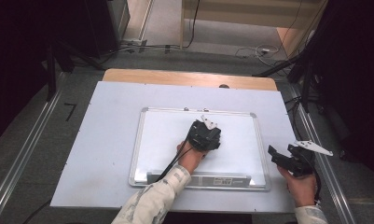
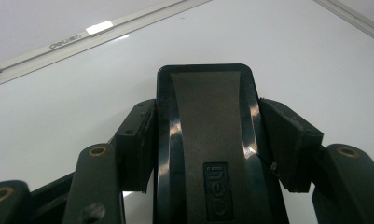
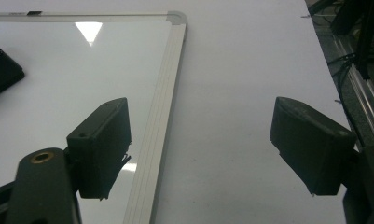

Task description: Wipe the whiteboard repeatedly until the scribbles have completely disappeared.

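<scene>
Quick rundown, high view first: whiteboard (image 1: 166, 135) lies flat at frame centre on the white table cover (image 1: 105, 140), silver frame all round, pen tray along its bottom edge. Left gripper (image 1: 204, 135) sits over the board's middle, slightly right of centre, with the person's left hand (image 1: 190, 157) behind it and a pale sleeve (image 1: 156, 200) coming up from the bottom edge. Cable trails back along the forearm. Right gripper (image 1: 274, 156) is at lower right, off the board's right frame, over the table cover, held in the right hand (image 1: 302, 187). Its jaw state can't be read from up here.

Left gripper view: black eraser (image 2: 204, 140) fills centre frame, "deli" logo near the bottom, felt side down on the board surface. Both jaws press against the eraser's flanks, so the left gripper (image 2: 204, 154) is clamped on it. Board frame runs diagonally across upper left, and another edge cuts the upper right corner.

Right gripper view: right gripper (image 3: 203, 149) jaws wide apart, nothing between them. Left jaw hangs over the whiteboard (image 3: 58, 74), right jaw over the table cover (image 3: 240, 84); the board's right frame runs up between them to the rounded corner at top centre. Dark object at far left edge, likely eraser or the other gripper, can't tell which.
</scene>
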